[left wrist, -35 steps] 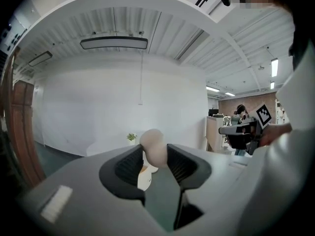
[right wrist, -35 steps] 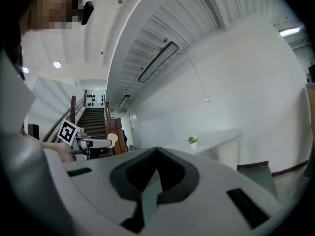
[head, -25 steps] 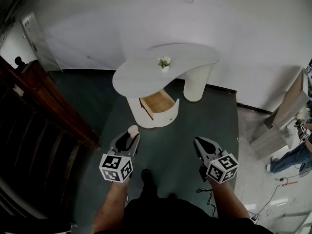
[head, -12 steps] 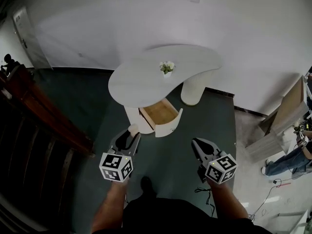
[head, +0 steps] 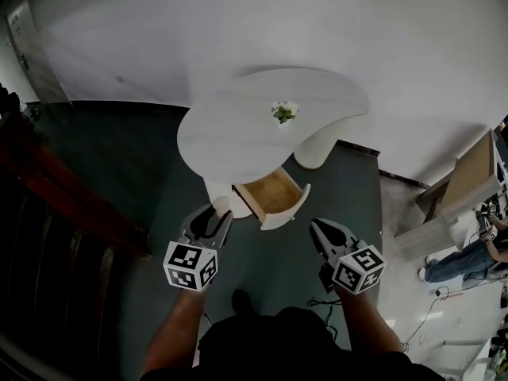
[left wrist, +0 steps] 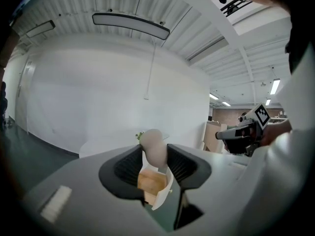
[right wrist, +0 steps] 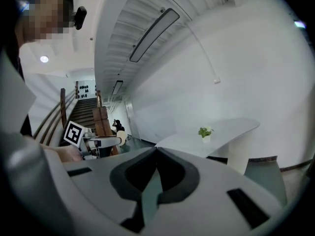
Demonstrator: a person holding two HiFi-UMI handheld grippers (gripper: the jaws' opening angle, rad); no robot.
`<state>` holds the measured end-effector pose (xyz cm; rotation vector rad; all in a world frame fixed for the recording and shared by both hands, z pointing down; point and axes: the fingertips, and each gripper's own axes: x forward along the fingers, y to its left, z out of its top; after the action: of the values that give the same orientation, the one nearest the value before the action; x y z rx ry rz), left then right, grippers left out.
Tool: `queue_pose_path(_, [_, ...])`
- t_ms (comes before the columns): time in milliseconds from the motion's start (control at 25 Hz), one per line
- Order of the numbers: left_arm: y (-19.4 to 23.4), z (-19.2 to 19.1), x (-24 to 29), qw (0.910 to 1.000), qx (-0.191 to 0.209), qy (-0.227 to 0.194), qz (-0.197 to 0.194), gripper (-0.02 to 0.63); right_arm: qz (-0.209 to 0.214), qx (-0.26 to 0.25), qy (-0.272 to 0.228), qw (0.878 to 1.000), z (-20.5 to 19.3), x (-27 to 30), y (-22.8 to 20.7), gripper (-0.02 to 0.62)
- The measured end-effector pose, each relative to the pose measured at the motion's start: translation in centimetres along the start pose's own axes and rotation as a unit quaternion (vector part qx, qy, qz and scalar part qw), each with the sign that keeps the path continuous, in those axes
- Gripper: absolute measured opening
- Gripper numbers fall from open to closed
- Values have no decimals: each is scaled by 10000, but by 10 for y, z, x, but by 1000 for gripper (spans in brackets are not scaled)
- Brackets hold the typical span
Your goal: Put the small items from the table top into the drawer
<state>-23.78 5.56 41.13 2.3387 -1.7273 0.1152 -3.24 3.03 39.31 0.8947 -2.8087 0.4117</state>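
**Operator:** Report the left gripper (head: 211, 217).

**Unit:** My left jaws pinch a pale rounded item (left wrist: 153, 144). I hold it above the floor, near the drawer (head: 274, 194) but short of it.

**Operator:** Right gripper (head: 321, 227)?

**Unit:** Jaws pressed together.

**Operator:** Drawer status?

**Unit:** Open, under the white counter (head: 230, 129). A small potted plant (head: 284, 112) stands on the counter.

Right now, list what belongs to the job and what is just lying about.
Job: left tool, shut on a pale item; right tool, shut, empty; open drawer; table; perhaps the plant on it.
Lying about: cable; stair rail; cabinet; person at right edge.
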Motion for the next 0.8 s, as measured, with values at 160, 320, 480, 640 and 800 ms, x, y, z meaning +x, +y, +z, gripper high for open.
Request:
queue_pose_path(160, [16,1,8,9999,22,20,-151,156,-13,18,57,10000,2,26,7,11])
queue_pose_path(320, [20,4,23,9996,31,31,-272,156,-40,44,95,9999,5,38,2,11])
queue_pose_path(480, [21,2,42,9992,22,115,-375,157,-118,161,81,9998,5,47,-14,11])
queue_pose_path(640, [18,5,72,9987,83,233,-449,158,-137,303,35,9994,8,58,-42,11])
queue_pose_path(800, [16,3,111,9978,137,408,-504,156,-179,468,-47,9987,10,74,-82,11])
